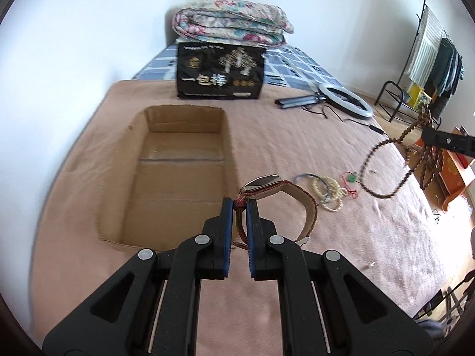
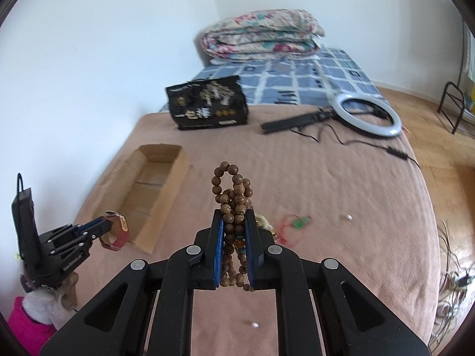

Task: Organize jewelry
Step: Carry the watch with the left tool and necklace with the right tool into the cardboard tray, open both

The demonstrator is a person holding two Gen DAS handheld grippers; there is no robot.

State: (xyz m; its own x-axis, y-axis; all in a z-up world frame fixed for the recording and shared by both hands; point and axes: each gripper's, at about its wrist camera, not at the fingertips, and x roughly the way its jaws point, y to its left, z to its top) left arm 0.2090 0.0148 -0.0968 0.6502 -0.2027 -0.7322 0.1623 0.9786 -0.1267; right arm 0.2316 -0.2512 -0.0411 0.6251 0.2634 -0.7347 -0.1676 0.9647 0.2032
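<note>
The left wrist view looks down the left gripper [image 1: 240, 207], whose jaws are nearly closed on the red woven strap of a wristwatch [image 1: 268, 190]; the watch face tilts up at the gripper's 1 o'clock, and the strap loops down toward 3 o'clock above the pink blanket [image 1: 297, 136] covering the bed. An open cardboard box [image 1: 178, 172] lies at 11 o'clock, just beside the watch. At 2 o'clock, only this view shows clearly a small heap of cream bead bracelets [image 1: 328, 191] with a thin blue bangle [image 1: 308, 176], and beside them a red cord with a green charm [image 1: 351, 178]. A long wooden bead strand [image 1: 427, 160] hangs at far 3 o'clock from the right gripper [image 1: 445, 142], trailing a darker loop onto the blanket.

The right wrist view alone shows how that strand is held: the right gripper [image 2: 234, 216] has its jaws narrowed on a bunch of wooden beads [image 2: 234, 190], loops rising above the tips and others hanging below. It also shows the left gripper [image 2: 104, 225] from the side at 9 o'clock, the watch [image 2: 118, 231] lifted just beside the box's near corner [image 2: 154, 190]. A black printed bag [image 2: 207, 103] stands at 12 o'clock, a ring light [image 2: 368, 115] lies at 1 o'clock, and a folded floral quilt [image 2: 261, 35] rests beyond.
</note>
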